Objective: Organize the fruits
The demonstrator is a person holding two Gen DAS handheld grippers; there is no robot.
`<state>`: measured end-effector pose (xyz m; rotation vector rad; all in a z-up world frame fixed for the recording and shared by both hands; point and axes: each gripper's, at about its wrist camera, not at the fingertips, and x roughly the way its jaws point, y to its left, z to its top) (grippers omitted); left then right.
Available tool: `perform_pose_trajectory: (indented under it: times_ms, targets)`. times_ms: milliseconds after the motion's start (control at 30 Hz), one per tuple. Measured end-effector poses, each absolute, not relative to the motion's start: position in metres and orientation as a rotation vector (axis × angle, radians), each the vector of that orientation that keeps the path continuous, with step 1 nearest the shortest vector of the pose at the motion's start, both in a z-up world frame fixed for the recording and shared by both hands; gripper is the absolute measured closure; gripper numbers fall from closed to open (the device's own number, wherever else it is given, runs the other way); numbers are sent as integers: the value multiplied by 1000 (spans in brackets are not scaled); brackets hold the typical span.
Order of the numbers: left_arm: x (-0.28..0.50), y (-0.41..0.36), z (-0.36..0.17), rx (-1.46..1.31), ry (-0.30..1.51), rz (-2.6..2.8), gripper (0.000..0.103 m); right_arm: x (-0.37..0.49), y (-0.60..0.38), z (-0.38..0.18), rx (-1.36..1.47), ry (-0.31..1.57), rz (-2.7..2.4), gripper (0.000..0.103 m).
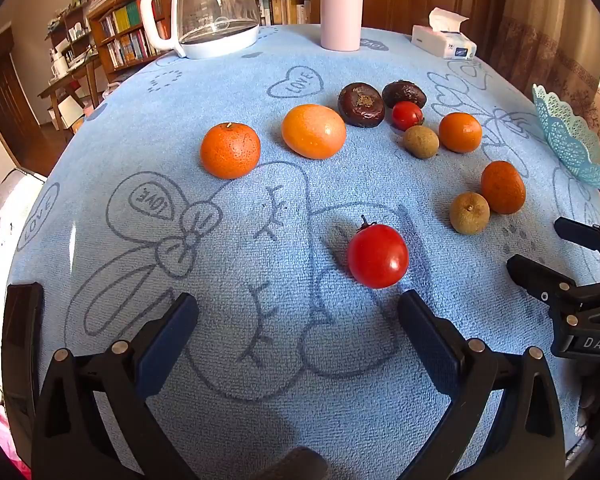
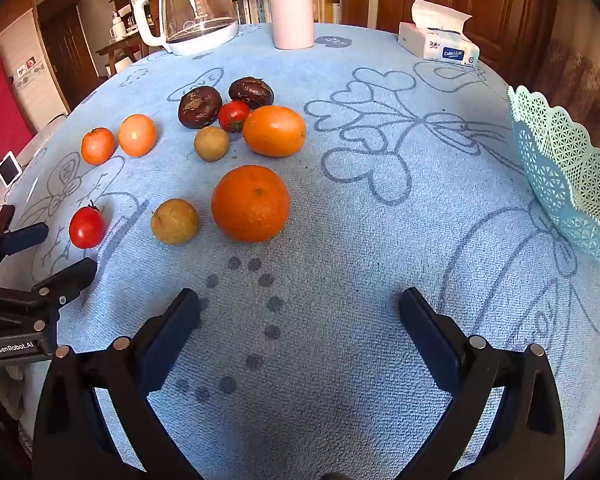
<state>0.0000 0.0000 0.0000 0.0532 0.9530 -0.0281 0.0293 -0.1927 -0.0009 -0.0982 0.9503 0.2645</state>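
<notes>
- A blue cloth [image 2: 380, 240] covers the table, and ten small fruits lie scattered on its left and middle part. A pale green lattice basket [image 2: 560, 168] sits empty at the right edge, well apart from them.
- The round orange [image 2: 250, 203] nearest the right tongs looks the heaviest piece. It seems firm with a pebbled skin, so it should grip well across its widest middle. Its stem dimple faces up and toward the camera.
- An oval orange [image 2: 274, 131] lies behind it with its long axis running left to right. Pinching across the short width looks the safest hold.
- Two dark brown wrinkled fruits [image 2: 200, 106] sit at the back, flattish and probably soft.
- Two brownish-green fruits [image 2: 175, 221] are round and look hard and light.
- The nearer tomato [image 1: 378, 255] is smooth, likely slippery and easy to crush. Its stem points up and away.
- The left tongs [image 1: 298, 312] stand wide, holding nothing, just short of that tomato.
- The right tongs [image 2: 300, 312] also stand wide and hold nothing, over bare cloth.
</notes>
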Motion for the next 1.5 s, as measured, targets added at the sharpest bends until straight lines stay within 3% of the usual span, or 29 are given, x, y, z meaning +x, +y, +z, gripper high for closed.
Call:
perform_pose_trajectory:
  times_ms: [1500]
  targets:
    - [0, -4, -2, 65, 955, -22, 5, 31, -193, -1, -95, 950, 267, 2]
